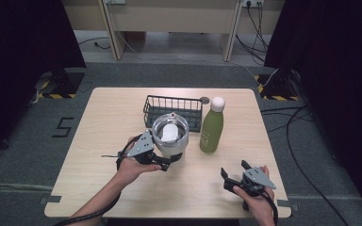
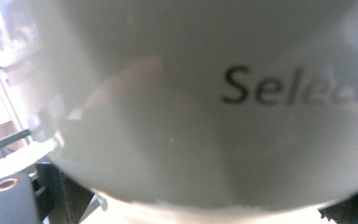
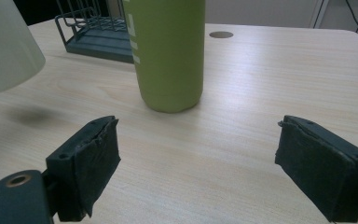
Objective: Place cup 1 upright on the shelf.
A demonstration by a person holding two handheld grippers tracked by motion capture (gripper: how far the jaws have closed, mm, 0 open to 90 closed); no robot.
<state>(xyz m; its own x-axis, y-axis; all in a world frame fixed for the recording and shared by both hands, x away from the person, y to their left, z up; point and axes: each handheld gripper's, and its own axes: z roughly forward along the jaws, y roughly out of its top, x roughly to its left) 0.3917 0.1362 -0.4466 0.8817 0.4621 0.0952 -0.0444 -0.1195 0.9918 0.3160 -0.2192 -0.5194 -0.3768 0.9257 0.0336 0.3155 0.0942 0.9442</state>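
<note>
A white tumbler (image 1: 169, 136) with a clear lid hangs just above the table in front of the basket. My left gripper (image 1: 166, 161) is shut on its lower wall from the near side. In the left gripper view the tumbler's white wall (image 2: 191, 116) with dark lettering is pressed close to the camera. From the right gripper view the tumbler (image 3: 4, 46) floats at the upper left over its shadow. A green bottle (image 1: 211, 127) with a white cap stands upright to its right. My right gripper (image 1: 234, 168) sits open near the table's front right edge, pointing at the bottle (image 3: 170, 51), nothing between its jaws (image 3: 196, 158).
A dark wire basket (image 1: 174, 101) stands at the back middle of the wooden table (image 1: 122, 197), just behind the tumbler, and its corner (image 3: 93, 32) shows left of the bottle. A round cable hole (image 1: 204, 100) lies beside it. Cables run on the floor to the right.
</note>
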